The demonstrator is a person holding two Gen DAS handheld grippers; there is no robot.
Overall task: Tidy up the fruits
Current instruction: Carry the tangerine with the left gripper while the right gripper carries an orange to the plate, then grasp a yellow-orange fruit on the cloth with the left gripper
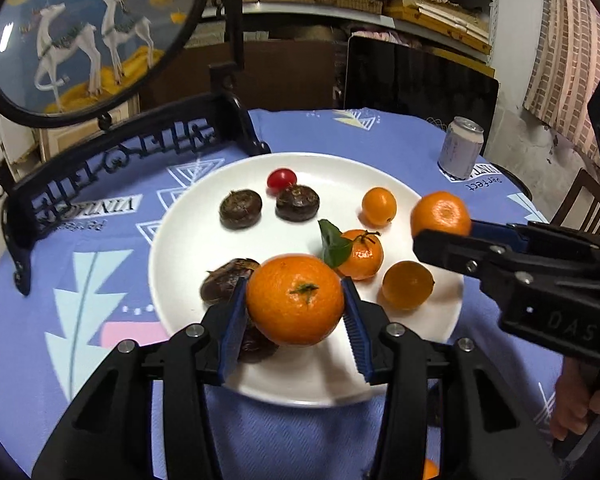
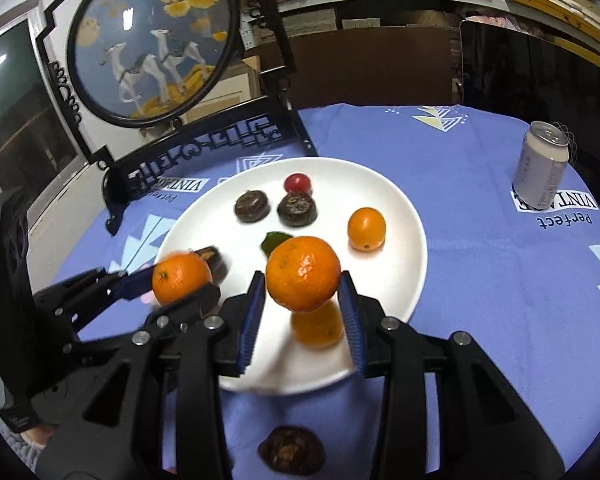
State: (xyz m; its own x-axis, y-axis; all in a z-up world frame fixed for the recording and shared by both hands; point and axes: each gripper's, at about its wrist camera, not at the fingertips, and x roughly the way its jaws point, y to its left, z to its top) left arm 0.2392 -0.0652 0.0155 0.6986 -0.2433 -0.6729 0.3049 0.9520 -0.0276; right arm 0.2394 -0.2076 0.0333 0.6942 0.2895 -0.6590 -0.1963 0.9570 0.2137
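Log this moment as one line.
left gripper: orange between jaws, grip unclear | right gripper: second orange between jaws, grip unclear | both above white plate

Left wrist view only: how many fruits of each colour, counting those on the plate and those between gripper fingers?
Orange fruits: 5
Dark brown fruits: 4
Red tomato: 1
Total: 10

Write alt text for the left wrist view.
An orange sits between the jaws of the left gripper above a white plate of small oranges, dark chestnuts and a cherry tomato. At right, the right gripper has another orange between its jaws.
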